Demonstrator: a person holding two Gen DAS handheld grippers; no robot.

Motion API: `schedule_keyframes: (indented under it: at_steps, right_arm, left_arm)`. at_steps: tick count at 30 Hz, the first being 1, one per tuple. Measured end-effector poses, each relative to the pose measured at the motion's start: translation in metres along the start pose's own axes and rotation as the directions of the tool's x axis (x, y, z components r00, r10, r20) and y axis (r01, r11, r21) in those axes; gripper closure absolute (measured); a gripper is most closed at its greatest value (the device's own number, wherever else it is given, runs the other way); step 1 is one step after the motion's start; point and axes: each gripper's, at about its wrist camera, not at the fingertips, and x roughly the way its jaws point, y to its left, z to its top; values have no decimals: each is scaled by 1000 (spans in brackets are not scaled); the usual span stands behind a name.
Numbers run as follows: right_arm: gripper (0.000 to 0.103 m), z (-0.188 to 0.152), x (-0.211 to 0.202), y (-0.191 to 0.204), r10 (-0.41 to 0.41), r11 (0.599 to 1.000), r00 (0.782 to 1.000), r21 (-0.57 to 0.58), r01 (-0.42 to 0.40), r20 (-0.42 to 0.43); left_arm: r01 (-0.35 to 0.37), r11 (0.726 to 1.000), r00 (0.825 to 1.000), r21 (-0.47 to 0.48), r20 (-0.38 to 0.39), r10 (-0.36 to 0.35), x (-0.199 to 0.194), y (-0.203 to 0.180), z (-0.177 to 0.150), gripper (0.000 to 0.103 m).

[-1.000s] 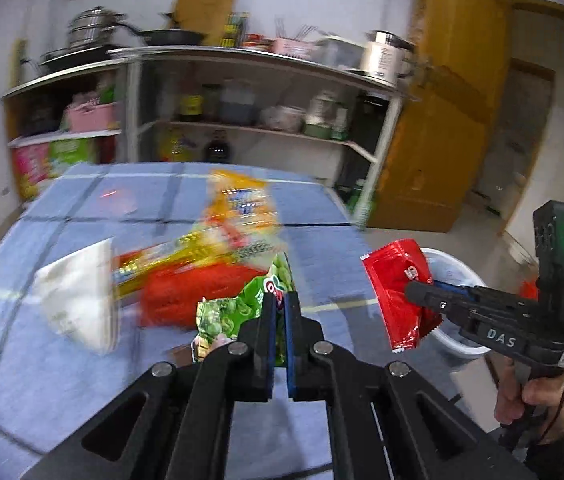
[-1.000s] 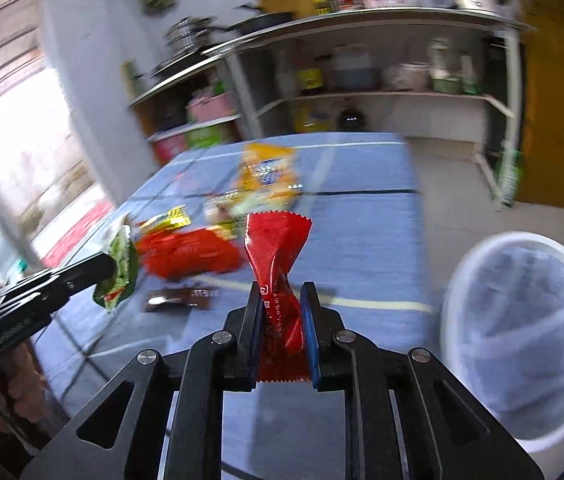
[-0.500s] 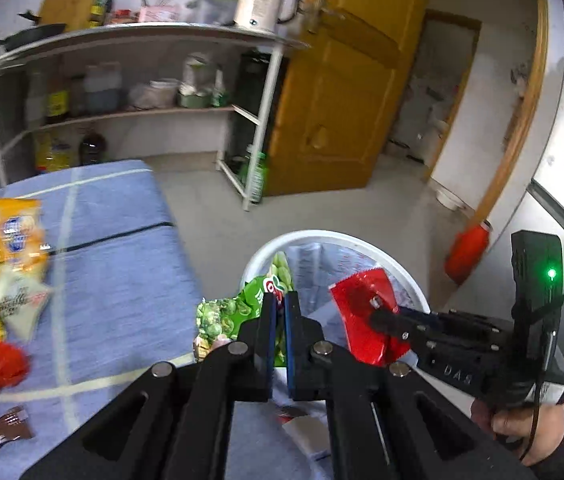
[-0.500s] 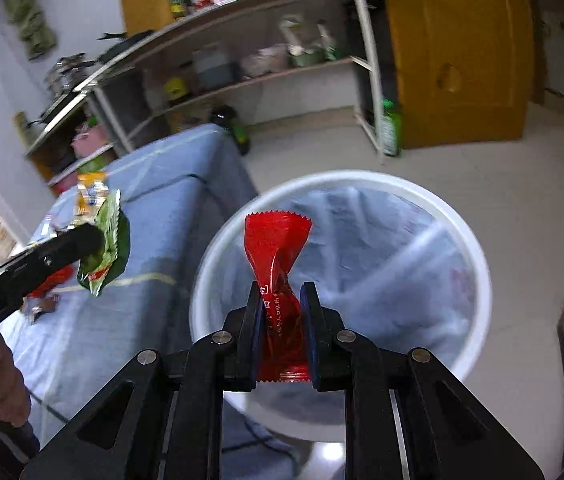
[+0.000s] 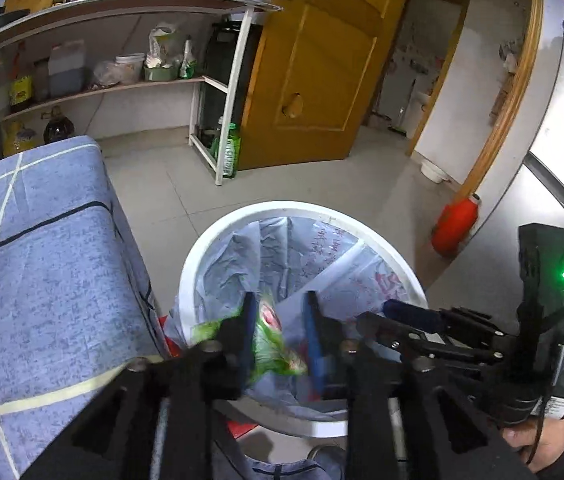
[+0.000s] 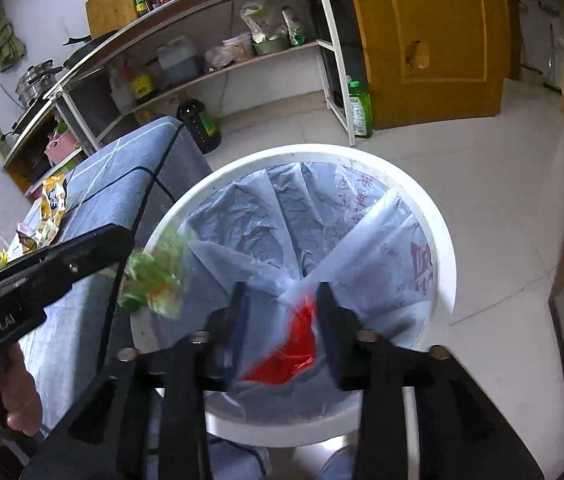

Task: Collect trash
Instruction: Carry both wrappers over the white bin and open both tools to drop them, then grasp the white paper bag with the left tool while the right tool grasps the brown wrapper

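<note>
Both grippers hang over a white trash bin (image 5: 394, 256) lined with a pale blue bag, which also shows in the right wrist view (image 6: 442, 240). My left gripper (image 5: 278, 340) is open, and a blurred green snack wrapper (image 5: 270, 344) drops between its fingers; the wrapper also shows in the right wrist view (image 6: 154, 276). My right gripper (image 6: 282, 328) is open, and a red wrapper (image 6: 294, 352) falls below it into the bin. The right gripper also shows in the left wrist view (image 5: 398, 312).
A table with a blue cloth (image 5: 50, 272) stands left of the bin, with more wrappers (image 6: 50, 208) on it. A metal shelf rack (image 5: 218, 80), a wooden door (image 5: 314, 64) and a red container (image 5: 454, 224) stand around the tiled floor.
Both grippers have opened over the bin and let go of their wrappers. The green and red wrappers are falling. Both views have moved closer over the bin.
</note>
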Motion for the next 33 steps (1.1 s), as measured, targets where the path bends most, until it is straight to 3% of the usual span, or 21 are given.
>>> schedule_keyframes:
  at_steps: [11, 21, 25, 27, 29, 33]
  right_arm:
    - [61, 7, -26, 18, 14, 999, 994, -42, -9, 111]
    - [61, 12, -37, 77, 151, 981, 980, -144, -132, 131]
    - [61, 15, -36, 121, 247, 952, 962, -215, -220, 111]
    - [61, 14, -36, 139, 283, 935, 954, -250, -253, 96]
    - [57, 13, -33, 166, 326, 909, 943, -298, -291, 74]
    - [50, 6, -24, 210, 386, 859, 922, -370, -354, 16]
  left_arm:
    - [-4, 1000, 998, -20, 61, 5, -30, 11, -4, 76]
    - [-91, 993, 985, -76, 139, 101, -86, 49, -23, 76]
    - [-152, 983, 968, -107, 183, 170, -119, 76, -30, 76]
    - [-193, 971, 956, -140, 194, 218, -136, 93, -32, 70]
    - [-246, 953, 936, -174, 214, 281, -155, 112, -38, 51]
    - [-337, 910, 889, -243, 236, 392, -191, 152, -55, 47]
